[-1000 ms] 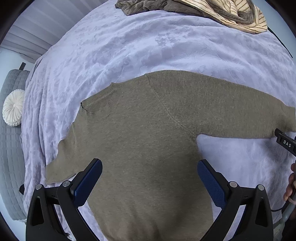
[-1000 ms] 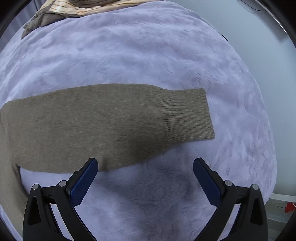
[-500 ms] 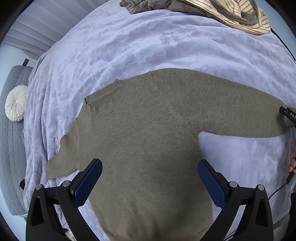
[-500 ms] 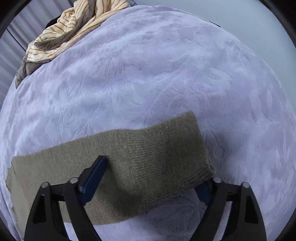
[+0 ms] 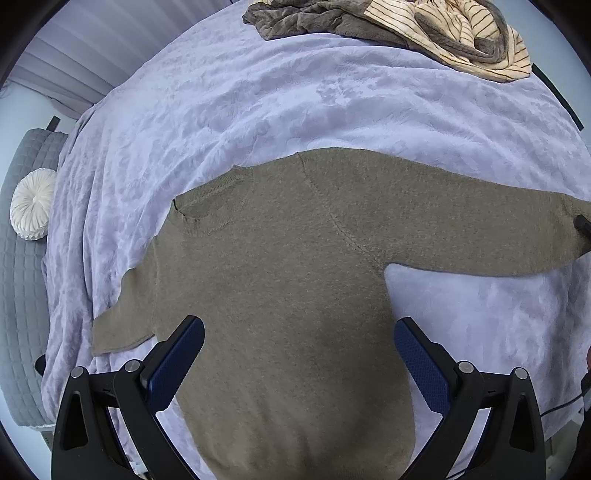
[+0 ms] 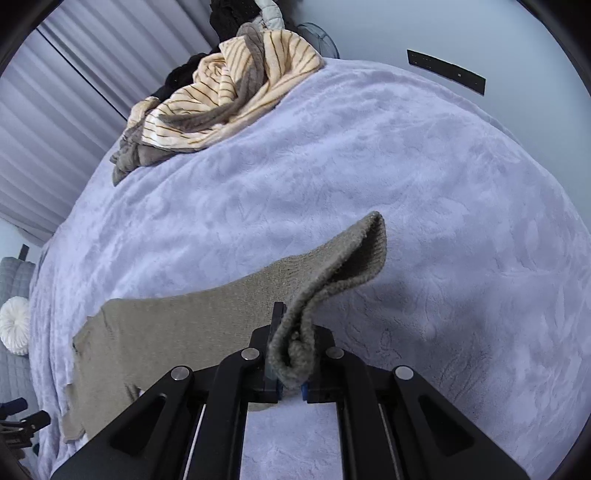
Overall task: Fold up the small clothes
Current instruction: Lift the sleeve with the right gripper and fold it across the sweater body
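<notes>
An olive-brown knit sweater [image 5: 280, 266] lies flat on a lavender bedspread [image 5: 258, 92], body toward me, one sleeve stretched out to the right. My left gripper [image 5: 299, 354] is open, hovering over the sweater's lower body, blue pads on either side. My right gripper [image 6: 290, 369] is shut on the cuff [image 6: 332, 273] of the right sleeve, which is bunched between the jaws and lifted off the bedspread [image 6: 406, 166]. The rest of the sleeve [image 6: 184, 317] lies flat to the left.
A pile of clothes with a cream striped garment [image 5: 461, 33] sits at the far edge of the bed; it also shows in the right wrist view [image 6: 229, 96]. A grey quilted seat [image 5: 22, 295] with a white round cushion [image 5: 31, 203] stands at the left.
My right gripper has closed on the sleeve cuff and raised it off the bed. My left gripper has stayed open over the sweater body, barely shifting.
</notes>
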